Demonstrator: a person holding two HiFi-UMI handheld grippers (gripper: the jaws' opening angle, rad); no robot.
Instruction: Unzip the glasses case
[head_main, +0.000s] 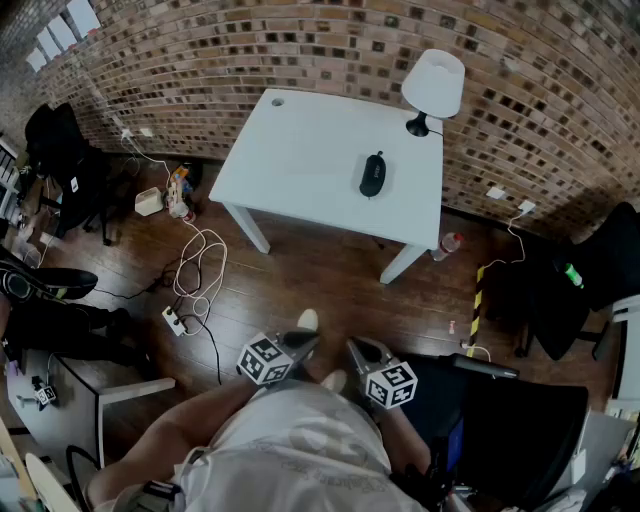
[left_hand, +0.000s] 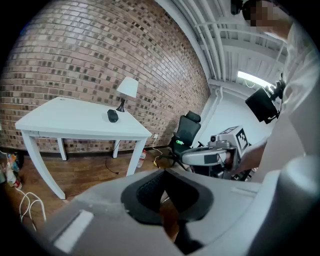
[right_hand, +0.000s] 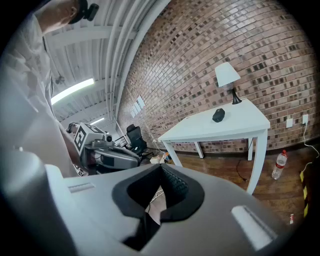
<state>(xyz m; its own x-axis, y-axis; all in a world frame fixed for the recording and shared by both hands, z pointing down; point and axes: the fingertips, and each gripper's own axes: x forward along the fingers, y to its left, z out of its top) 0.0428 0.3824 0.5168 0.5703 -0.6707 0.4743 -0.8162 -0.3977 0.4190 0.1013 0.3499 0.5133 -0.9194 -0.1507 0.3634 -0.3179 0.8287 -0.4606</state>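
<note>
White rectangular table (head_main: 300, 170) stands well ahead. Black oval glasses case (head_main: 372, 173) lies towards its right end by the lamp, long axis running away from the person. Left gripper (head_main: 303, 343) and right gripper (head_main: 358, 350) both have jaws closed on nothing. Right looks slightly nearer.

dark oval glasses case (head_main: 372, 173), seemingly zipped, flat on white table (head_main: 300, 160)
</note>
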